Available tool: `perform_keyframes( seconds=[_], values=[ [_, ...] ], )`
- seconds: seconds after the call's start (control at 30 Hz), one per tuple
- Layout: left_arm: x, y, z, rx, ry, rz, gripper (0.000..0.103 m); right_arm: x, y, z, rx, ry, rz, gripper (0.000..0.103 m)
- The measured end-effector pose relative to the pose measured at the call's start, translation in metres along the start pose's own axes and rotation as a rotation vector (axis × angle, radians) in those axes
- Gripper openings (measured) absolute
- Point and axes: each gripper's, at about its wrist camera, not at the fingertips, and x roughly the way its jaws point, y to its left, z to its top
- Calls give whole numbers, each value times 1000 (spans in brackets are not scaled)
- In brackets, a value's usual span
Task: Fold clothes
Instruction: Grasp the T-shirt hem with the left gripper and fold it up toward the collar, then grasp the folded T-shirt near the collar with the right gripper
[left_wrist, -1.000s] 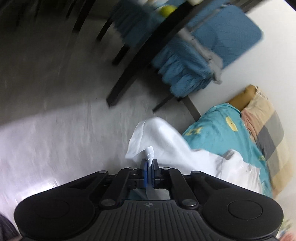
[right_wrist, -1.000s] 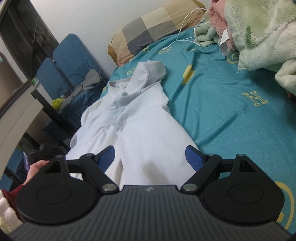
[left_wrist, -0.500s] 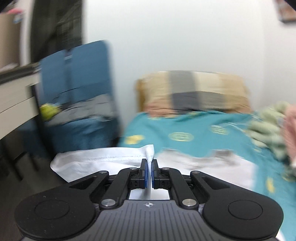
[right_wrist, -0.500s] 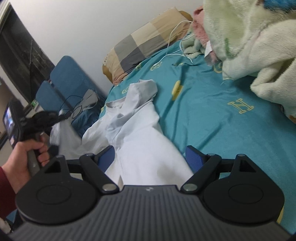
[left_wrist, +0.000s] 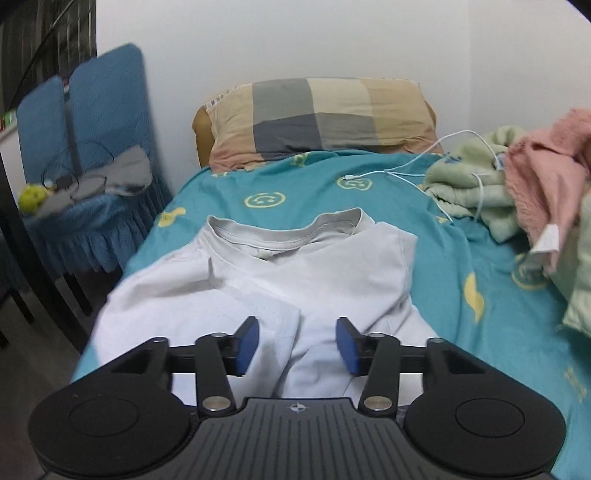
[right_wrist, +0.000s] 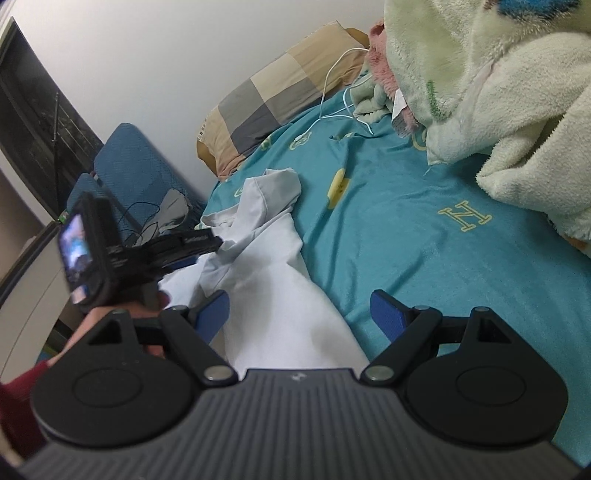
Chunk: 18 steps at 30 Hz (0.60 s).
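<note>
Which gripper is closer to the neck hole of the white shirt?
Left. The left gripper hovers over the white shirt, facing its collar; the right gripper sits farther back.

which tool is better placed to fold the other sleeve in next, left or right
Probably the right tool. It hangs open over the white shirt, on the side where the sleeve lies unfolded. The left tool, also open, sits over the side already folded in.

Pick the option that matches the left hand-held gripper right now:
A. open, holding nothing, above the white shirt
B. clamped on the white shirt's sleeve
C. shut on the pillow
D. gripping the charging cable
A: the left hand-held gripper has its blue pads spread apart with nothing between them, above the white shirt lying on the bed.
</note>
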Motion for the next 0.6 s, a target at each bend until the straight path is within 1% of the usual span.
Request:
perform_keyframes(
  seconds=[0.1, 0.2, 0.33, 0.4, 0.5, 0.6],
  values=[
    [-51, 13, -8, -19, -17, -16, 60, -1, 2, 0, -11, -8, 4, 85],
    [-114, 22, -25, -10, -32, 9, 64, -3, 5, -1, -29, -18, 16, 85],
    [-196, 29, -56, -29, -33, 26, 65, -9, 14, -3, -79, -31, 63, 85],
    [-231, 31, -72, -48, -39, 21, 66, -13, 19, -5, -104, -37, 87, 85],
    [-265, 33, -92, -99, -54, 22, 66, -19, 27, -7, -140, -42, 129, 85],
    [-285, 38, -102, -151, -68, -1, 66, -27, 36, -10, -180, -37, 176, 85]
  ],
)
